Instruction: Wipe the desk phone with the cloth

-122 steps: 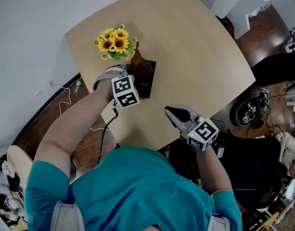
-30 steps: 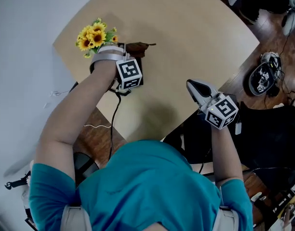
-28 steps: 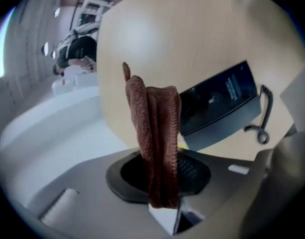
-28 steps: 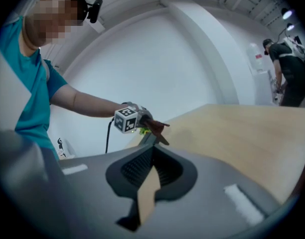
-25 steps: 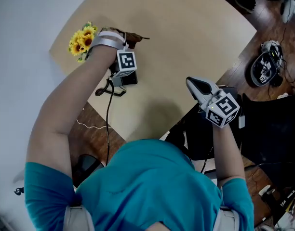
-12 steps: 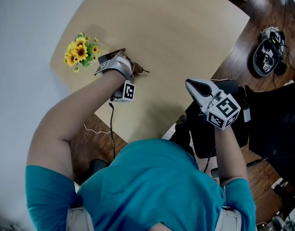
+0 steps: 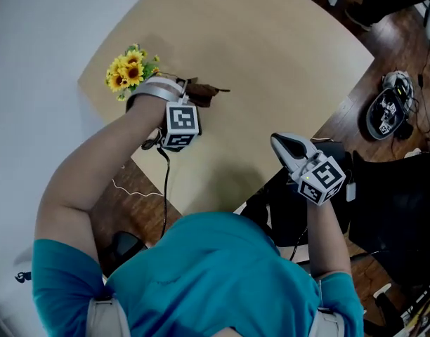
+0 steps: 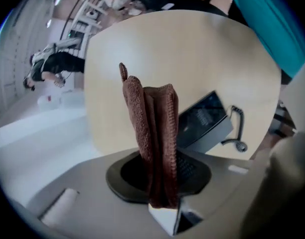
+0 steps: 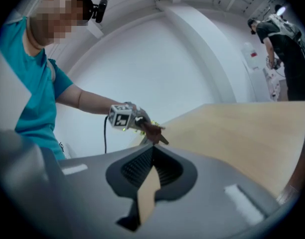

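A brown knitted cloth (image 8: 153,118) sticks up from between my left gripper's (image 8: 160,176) jaws, which are shut on it. Just beyond the cloth lies the black desk phone (image 8: 205,121) with its coiled cord (image 8: 237,136), tilted on the pale table. In the head view the left gripper (image 7: 192,95) sits over the phone and hides most of it, with the cloth (image 7: 209,90) poking out to the right. My right gripper (image 7: 284,144) hovers at the table's near edge, shut and holding nothing. The right gripper view shows its jaws (image 9: 152,151) meeting at the tips.
A bunch of yellow sunflowers (image 7: 129,67) stands at the table's left corner, close behind the left gripper. The phone's cable (image 7: 164,188) drops off the near edge of the round wooden table (image 7: 271,69). Dark bags and a headset (image 7: 387,107) lie on the floor to the right.
My left gripper has swung the cloth across the phone, rolling over and then back so that its marker cube faces up again. The right gripper has stayed near the table edge.
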{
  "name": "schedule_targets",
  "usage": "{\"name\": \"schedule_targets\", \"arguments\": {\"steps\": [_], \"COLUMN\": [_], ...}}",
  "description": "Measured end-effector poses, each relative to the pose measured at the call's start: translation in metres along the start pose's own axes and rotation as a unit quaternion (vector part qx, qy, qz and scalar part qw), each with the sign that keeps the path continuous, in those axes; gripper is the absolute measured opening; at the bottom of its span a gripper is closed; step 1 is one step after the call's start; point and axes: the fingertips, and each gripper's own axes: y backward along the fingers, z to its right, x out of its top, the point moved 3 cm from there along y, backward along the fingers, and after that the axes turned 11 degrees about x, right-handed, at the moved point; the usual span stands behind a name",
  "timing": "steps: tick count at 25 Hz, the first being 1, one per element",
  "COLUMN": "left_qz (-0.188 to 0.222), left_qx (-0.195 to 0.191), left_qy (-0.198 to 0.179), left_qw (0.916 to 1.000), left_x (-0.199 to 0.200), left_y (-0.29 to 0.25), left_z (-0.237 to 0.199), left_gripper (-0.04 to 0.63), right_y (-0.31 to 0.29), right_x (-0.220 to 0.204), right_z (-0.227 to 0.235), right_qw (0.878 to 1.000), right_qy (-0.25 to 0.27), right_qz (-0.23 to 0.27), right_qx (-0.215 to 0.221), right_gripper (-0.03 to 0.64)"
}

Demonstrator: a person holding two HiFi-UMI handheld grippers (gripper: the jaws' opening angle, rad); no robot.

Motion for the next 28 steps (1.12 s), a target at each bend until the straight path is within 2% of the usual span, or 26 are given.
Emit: {"name": "schedule_targets", "arguments": {"steps": [1,2,4,5,11,16,22,25,28], "left_qz": [-0.024,-0.049,-0.088,-0.094,-0.038,0.002,0.033,0.055,0.055], "left_qx": [0.017,0.034,0.061,0.071,0.076,0.070,0.065,0.042,0.048], "left_qy": [0.004,-0.010,-0.068,-0.096,-0.190,-0.243,-0.294,-0.276,-0.255], "left_qw": [0.9996,0.9982,0.9919,0.9883,0.9781,0.9674,0.9529,0.9586,0.9641], "left_x": [-0.026,-0.049,-0.082,-0.089,-0.060,-0.034,-0.012,-0.011,-0.028], "left_y": [-0.008,-0.016,-0.034,-0.045,-0.083,-0.108,-0.137,-0.142,-0.134], "left_z": [-0.020,-0.033,-0.043,-0.040,-0.006,0.009,0.025,0.024,0.006], "left_gripper": [0.106,0.106,0.106,0.106,0.106,0.106,0.104,0.104,0.104], "right_y": [-0.003,-0.005,-0.010,-0.012,-0.016,-0.022,-0.029,-0.030,-0.027], "right_x": [0.000,0.000,0.000,0.001,0.004,-0.001,-0.012,-0.013,-0.008], "right_z": [0.000,-0.001,-0.002,-0.002,0.007,0.021,0.028,0.026,0.027], "right_qw": [1.000,1.000,1.000,1.000,1.000,1.000,0.999,0.999,0.999], "right_qy": [0.001,0.001,0.002,0.002,-0.004,-0.014,-0.024,-0.028,-0.027], "right_qz": [-0.003,-0.006,-0.011,-0.013,-0.021,-0.027,-0.033,-0.032,-0.025], "right_qx": [0.002,0.003,0.006,0.007,0.002,-0.004,0.004,0.008,0.007], "right_gripper": [0.003,0.003,0.003,0.003,0.003,0.003,0.003,0.003,0.003]}}
